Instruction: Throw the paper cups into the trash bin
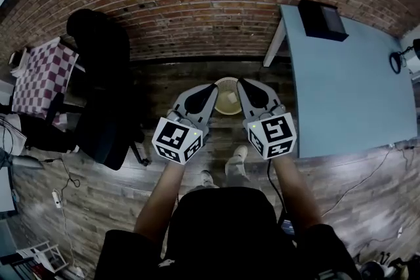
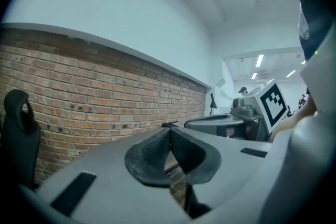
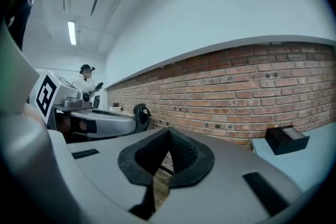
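Left claw [image 1: 212,86], right claw [image 1: 240,82] closed; square markers [image 1: 176,136].

No words, brand names or numbers can be read anywhere around you. The only printed signs are black-and-white square marker patterns. They stand on the left white marker cube [image 1: 177,140] of your left gripper [image 1: 212,88] and on the right white marker cube [image 1: 272,136] of your right gripper [image 1: 242,83], and they spell nothing.
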Available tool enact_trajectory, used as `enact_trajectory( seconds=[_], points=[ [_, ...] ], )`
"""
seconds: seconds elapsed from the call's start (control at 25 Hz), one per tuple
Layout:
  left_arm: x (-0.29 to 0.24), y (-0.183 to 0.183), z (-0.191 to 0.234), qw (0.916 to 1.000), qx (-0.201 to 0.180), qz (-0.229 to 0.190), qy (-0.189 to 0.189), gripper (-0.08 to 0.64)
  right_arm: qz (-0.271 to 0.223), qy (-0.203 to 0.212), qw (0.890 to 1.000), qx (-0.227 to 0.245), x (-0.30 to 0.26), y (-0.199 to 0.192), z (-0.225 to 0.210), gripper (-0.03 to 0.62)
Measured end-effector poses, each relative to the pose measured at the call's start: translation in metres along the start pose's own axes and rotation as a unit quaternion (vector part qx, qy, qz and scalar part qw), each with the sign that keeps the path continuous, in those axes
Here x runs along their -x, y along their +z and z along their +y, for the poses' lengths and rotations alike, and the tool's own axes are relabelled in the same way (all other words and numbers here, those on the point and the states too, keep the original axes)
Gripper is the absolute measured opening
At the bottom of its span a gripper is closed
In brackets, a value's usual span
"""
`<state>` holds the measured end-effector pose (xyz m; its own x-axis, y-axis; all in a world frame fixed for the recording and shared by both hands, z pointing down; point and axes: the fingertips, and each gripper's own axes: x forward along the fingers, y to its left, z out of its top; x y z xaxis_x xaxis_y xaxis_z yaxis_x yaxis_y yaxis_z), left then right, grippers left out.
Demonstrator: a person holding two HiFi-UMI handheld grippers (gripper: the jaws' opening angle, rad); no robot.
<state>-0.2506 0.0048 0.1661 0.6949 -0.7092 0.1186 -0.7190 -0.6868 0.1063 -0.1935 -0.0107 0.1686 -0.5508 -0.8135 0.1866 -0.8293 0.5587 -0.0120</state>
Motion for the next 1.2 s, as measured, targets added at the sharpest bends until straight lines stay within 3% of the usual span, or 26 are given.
enact_trajectory(
  seconds=[0.6,1.2],
  points=[
    [0.068,0.009,-0.036,0.9986,-0.01,-0.026,-0.046,0.009,-0.028,-0.033,0.999,0.02,0.049,0.019,0.066,0.002],
    [0.119,0.008,-0.058,0.9971,-0.017,-0.038,-0.063,0.009,-0.037,-0.049,0.998,0.029,0.081,0.018,0.115,0.002]
  ],
)
